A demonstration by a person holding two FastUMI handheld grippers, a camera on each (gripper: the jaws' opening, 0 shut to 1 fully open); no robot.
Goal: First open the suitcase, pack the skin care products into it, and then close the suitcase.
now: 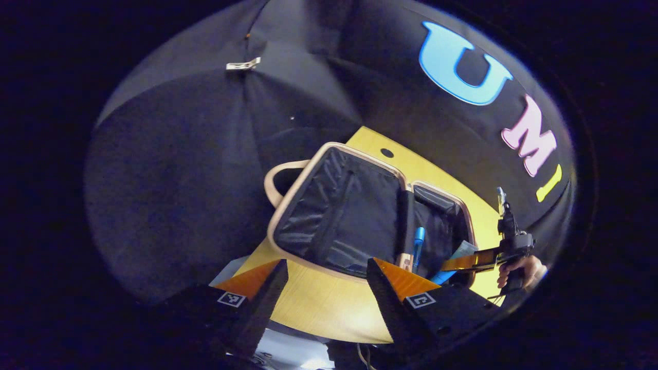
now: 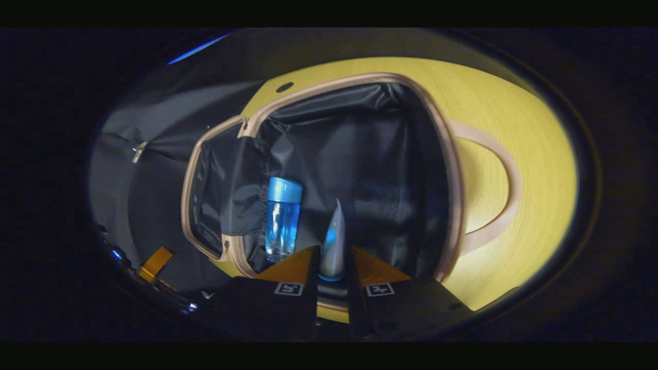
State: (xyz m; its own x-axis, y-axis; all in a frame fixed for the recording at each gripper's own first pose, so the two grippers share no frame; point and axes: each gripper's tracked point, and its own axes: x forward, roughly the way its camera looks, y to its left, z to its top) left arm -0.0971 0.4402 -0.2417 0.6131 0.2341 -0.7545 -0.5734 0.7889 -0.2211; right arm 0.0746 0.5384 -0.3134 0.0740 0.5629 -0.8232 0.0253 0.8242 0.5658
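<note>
Gripping tube over suitcase

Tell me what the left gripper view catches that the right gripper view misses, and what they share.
Left gripper view: the left gripper, open and empty above the table, plus the hand holding the right gripper farther off.

Right gripper view: the right gripper shut on a tube.

Both: the open suitcase with the blue bottle inside.

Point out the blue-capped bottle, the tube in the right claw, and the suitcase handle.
blue-capped bottle [image 2: 282, 222]: right gripper view, on its clear body.
tube [image 2: 333, 245]: right gripper view, on its middle, above the claw.
suitcase handle [image 2: 512, 194]: right gripper view, on the outer curve of the loop.
</note>
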